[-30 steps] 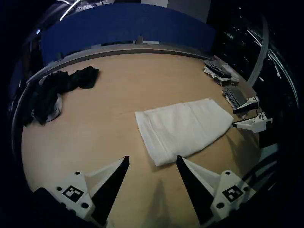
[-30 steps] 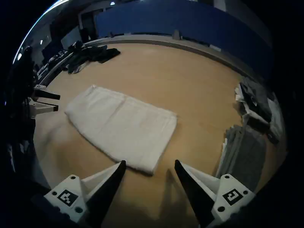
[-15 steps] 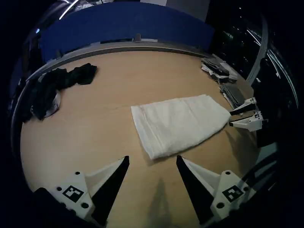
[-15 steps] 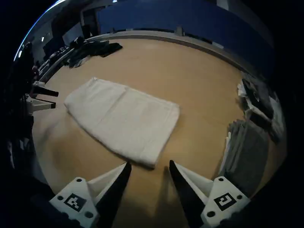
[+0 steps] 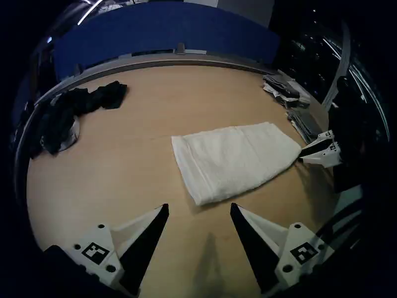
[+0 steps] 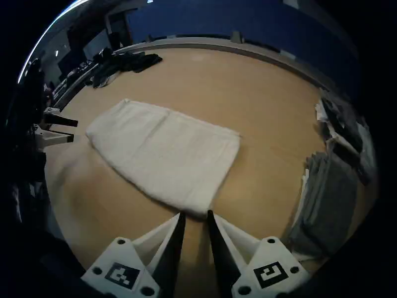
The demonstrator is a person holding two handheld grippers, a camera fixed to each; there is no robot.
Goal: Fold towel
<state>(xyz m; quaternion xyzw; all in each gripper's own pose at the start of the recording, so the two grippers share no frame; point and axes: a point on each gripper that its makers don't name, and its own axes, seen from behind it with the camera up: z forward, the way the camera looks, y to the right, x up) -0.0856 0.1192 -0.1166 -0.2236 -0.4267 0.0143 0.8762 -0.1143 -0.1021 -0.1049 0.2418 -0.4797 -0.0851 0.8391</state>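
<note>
Over the last second the right gripper has been drawing its fingers in, from wide apart to nearly together, and its tips are now meeting the near edge of the cream-white rectangular terry towel at the bottom centre of the right gripper view. A slim strip of the tan wooden table is showing between the fingers, so I cannot tell whether they are pinching the hem or only closing beside it. The left gripper is not changing. Its fingers are standing wide apart at the bottom of the left gripper view, with the towel's near corner lying just ahead of the tips, not between them.

The towel is lying flat in the middle of the table, and its thick edge suggests it is already doubled over. I judge that the right gripper is taking its hold for the next fold while the left gripper is waiting to take its own corner.

Farther out, a heap of dark clothing is sitting at the left of the left gripper view. A stack of folded grey cloths is lying at the right edge of the right gripper view, and a blue partition wall is running behind the table. The room is dim. The towel's layers are hard to count, and the contact at the right gripper's tips is too small to read.
</note>
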